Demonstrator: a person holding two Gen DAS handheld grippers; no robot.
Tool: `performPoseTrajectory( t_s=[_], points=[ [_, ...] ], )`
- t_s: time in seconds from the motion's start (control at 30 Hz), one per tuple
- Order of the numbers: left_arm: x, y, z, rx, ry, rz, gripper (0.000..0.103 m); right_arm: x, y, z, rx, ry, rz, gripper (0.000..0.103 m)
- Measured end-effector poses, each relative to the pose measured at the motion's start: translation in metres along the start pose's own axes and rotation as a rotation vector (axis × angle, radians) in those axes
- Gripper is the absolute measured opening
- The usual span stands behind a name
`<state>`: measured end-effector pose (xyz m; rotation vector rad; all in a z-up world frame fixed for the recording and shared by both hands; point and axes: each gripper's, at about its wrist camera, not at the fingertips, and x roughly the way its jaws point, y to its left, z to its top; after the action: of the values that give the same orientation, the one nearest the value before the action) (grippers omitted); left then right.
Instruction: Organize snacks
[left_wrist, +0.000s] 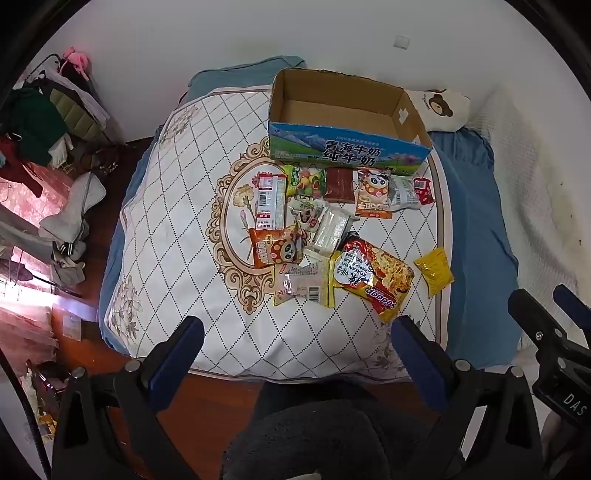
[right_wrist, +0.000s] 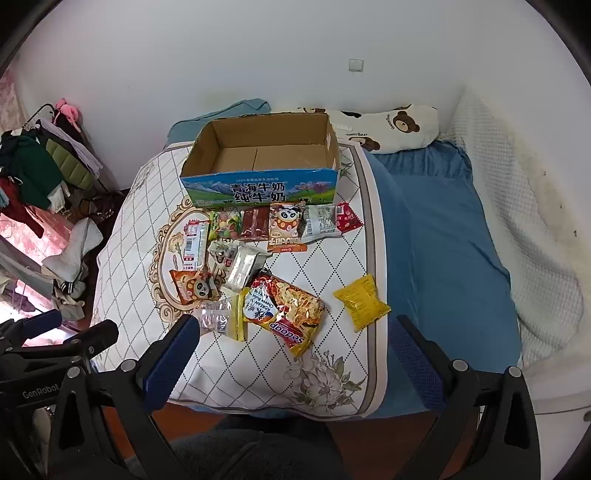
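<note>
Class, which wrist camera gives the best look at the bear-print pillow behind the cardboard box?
The right wrist view: the bear-print pillow lies nearly whole, with several bears visible. In the left wrist view the pillow is squeezed to one bear beside the cardboard box.

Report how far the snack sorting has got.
Done: nothing; the cardboard box is empty. In hand: nothing; left tool and right tool hang open above the bed. Left: every packet, including the noodle pack and yellow packet, still lies on the quilt.
</note>
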<state>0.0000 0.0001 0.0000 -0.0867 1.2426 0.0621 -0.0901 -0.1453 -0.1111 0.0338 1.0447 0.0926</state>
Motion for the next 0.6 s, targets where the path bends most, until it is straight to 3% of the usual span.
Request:
performPoseTrajectory(
  t_s=[0.6],
  points=[
    [-0.006, -0.011, 0.002, 0.008, 0.000, -0.003, 0.103, -0.005, -0.007, 0.000, -0.006, 0.009, -0.002, 0.103]
  ],
)
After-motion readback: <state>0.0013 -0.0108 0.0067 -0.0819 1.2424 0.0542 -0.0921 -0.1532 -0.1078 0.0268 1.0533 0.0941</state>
